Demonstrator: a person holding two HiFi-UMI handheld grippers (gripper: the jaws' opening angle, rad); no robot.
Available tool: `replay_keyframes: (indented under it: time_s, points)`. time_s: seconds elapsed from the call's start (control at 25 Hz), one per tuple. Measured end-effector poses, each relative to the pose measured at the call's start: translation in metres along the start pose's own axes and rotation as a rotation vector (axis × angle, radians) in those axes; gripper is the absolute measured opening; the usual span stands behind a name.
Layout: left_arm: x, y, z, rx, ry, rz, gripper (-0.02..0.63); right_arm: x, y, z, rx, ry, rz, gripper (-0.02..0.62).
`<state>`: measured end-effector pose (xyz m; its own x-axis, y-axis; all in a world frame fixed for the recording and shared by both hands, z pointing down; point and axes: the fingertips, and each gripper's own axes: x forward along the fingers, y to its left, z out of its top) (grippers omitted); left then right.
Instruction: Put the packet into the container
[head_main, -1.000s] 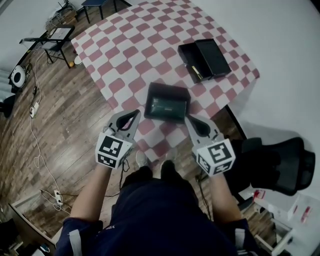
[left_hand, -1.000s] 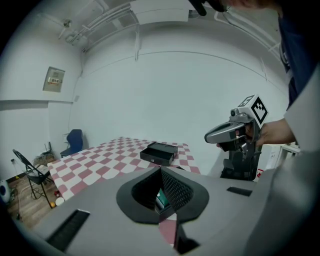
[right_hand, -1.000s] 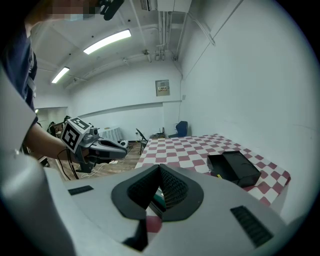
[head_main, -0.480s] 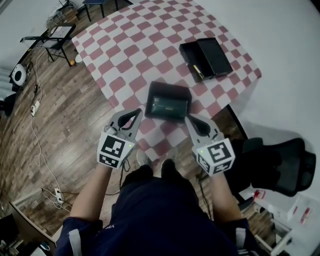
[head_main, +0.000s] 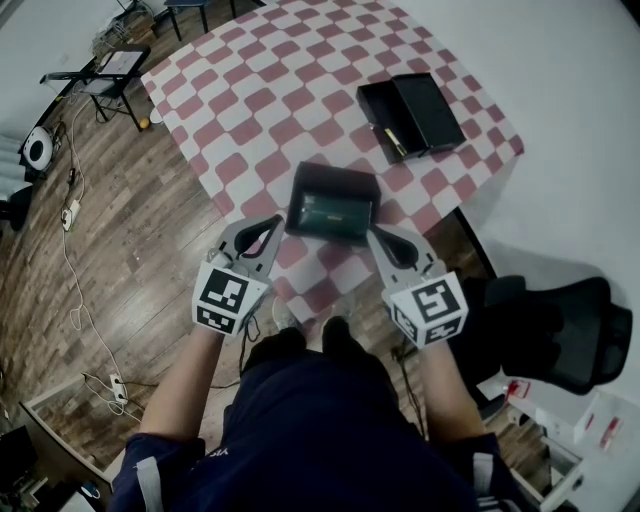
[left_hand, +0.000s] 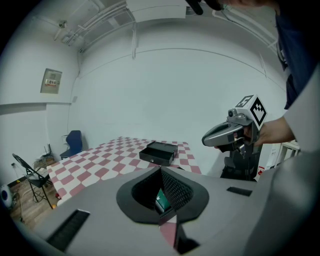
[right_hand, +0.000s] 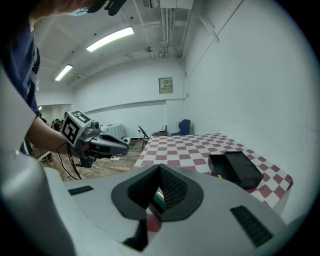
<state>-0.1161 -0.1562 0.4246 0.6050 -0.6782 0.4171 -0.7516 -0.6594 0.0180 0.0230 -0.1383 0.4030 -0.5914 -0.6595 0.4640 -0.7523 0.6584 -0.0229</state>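
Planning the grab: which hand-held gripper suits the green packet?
Probably right hand-held gripper: like the left one, shut beside the black rectangular tray holding the green packet, but nearer the open black box.

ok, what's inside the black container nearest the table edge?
A dark green packet lies flat inside the container, filling most of it. The container floor under the packet is covered, so anything beneath it cannot be seen.

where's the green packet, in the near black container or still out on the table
In. The green packet lies flat on the floor of the near black container, with the dark walls showing all round it in the head view.
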Motion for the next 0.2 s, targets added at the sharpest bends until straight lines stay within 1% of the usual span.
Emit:
replay_keyframes:
  time_s: [0.2]
  points:
    - [0.0072,-0.0045,0.0039,0.000,-0.005,-0.004,0.025,-0.0023,-0.0064,-0.0040,0.004,0.005,-0.003,0.017]
